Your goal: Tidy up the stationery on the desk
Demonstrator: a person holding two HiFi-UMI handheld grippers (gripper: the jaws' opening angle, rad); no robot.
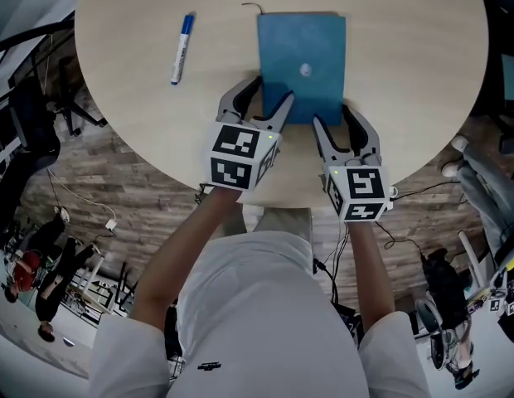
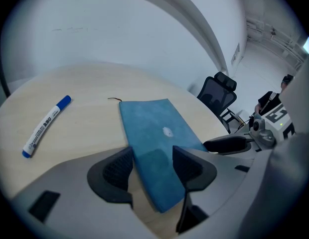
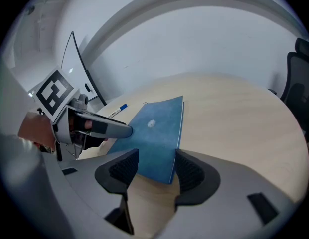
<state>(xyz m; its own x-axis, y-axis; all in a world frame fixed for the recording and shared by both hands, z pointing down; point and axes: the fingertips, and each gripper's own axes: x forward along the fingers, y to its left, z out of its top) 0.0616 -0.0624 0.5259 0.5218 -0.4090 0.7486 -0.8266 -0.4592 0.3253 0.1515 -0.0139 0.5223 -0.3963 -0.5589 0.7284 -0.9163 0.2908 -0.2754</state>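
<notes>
Blue notebook (image 1: 301, 60) lies on desk (image 1: 406, 56), near corners inside open-jawed left gripper (image 1: 272, 91) and right gripper (image 1: 332, 116)

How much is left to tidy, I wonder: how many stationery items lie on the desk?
2. A white marker pen with a blue cap lies left on the pale wooden desk; a blue rectangular notebook lies centred near its front edge. None seems hidden.

Office-type workspace, a bit lab-like. Round pale wood-look table (image 1: 406, 73) under the left gripper (image 2: 153, 164) fingers (image 2: 117, 169). Black mesh swivel chair (image 2: 218, 94) beyond them, to the right. Plank floor (image 1: 124, 160) behind them, with a loose cable and white plug (image 1: 110, 223).
</notes>
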